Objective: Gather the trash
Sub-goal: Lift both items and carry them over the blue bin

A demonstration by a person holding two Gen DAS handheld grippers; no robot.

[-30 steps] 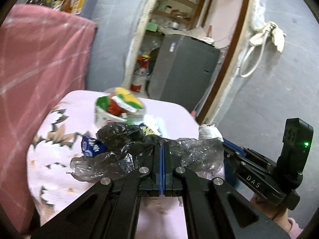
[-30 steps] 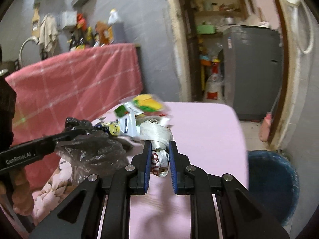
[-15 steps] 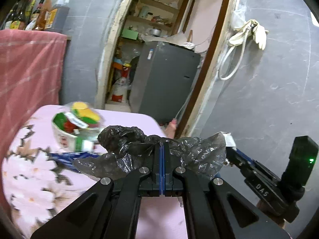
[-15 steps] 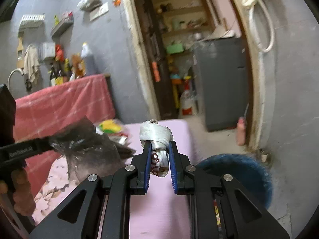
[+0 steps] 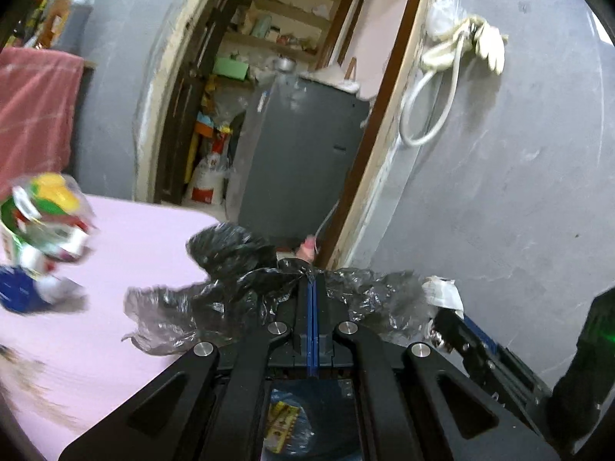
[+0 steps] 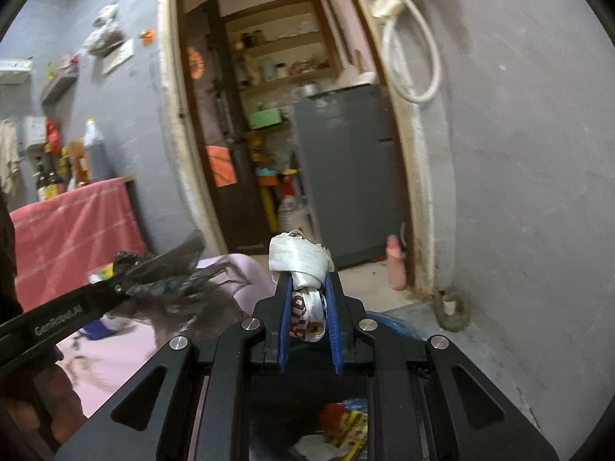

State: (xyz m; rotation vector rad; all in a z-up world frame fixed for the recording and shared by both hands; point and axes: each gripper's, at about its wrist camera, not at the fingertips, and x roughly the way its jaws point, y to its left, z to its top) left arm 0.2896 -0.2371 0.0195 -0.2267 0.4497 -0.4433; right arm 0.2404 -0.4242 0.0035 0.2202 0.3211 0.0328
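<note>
**Both claws loaded over the bin**

Left gripper was clamped flat on a crumpled dark plastic bag, its jaws fully together; the right gripper pinched a twisted white wrapper. Both pieces hung off the pink table, above a blue-lined trash bin glimpsed beneath the grippers. Film and wrapper looked feather-light, limp and slippery, so bunched folds probably gave the surest hold, and either could cling to the pads on release
</note>
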